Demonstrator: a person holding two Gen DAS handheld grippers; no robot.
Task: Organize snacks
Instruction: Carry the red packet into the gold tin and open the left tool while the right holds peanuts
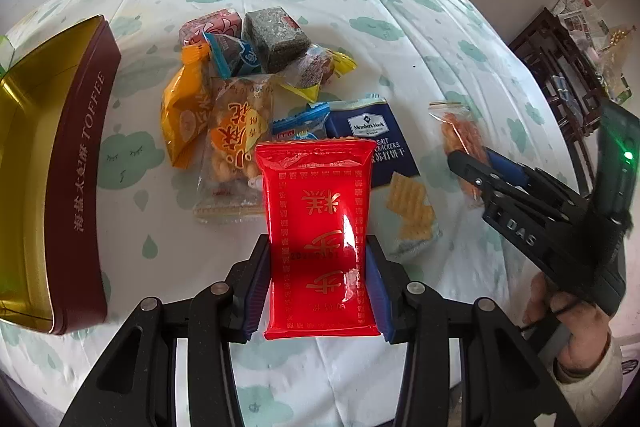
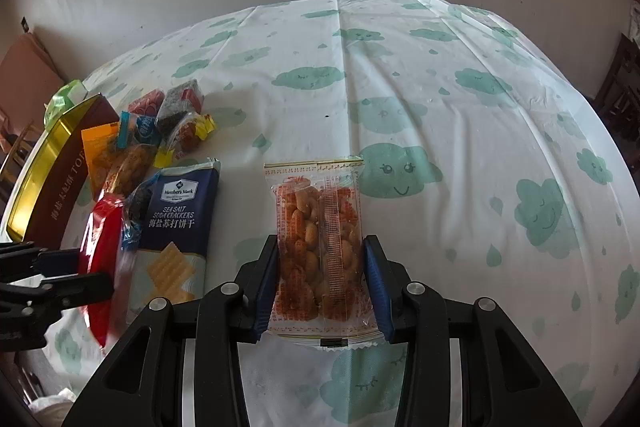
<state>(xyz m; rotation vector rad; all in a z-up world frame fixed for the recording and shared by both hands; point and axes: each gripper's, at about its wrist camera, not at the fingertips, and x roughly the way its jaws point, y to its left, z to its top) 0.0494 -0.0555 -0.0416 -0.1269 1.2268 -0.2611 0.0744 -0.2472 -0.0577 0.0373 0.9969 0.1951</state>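
Left wrist view: your left gripper is clamped on the red packet, both pads pressed to its sides. The open toffee tin sits at 9 o'clock. The snack pile lies at 12 o'clock, the blue cracker pack at 1 o'clock.

Right wrist view: your right gripper is closed on the clear peanut packet, held over the cloud-print tablecloth. The cracker pack, pile and tin sit at 9 to 10 o'clock.

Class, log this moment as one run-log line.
left gripper: shut on red packet | right gripper: shut on clear peanut packet | toffee tin: open | pile unsorted
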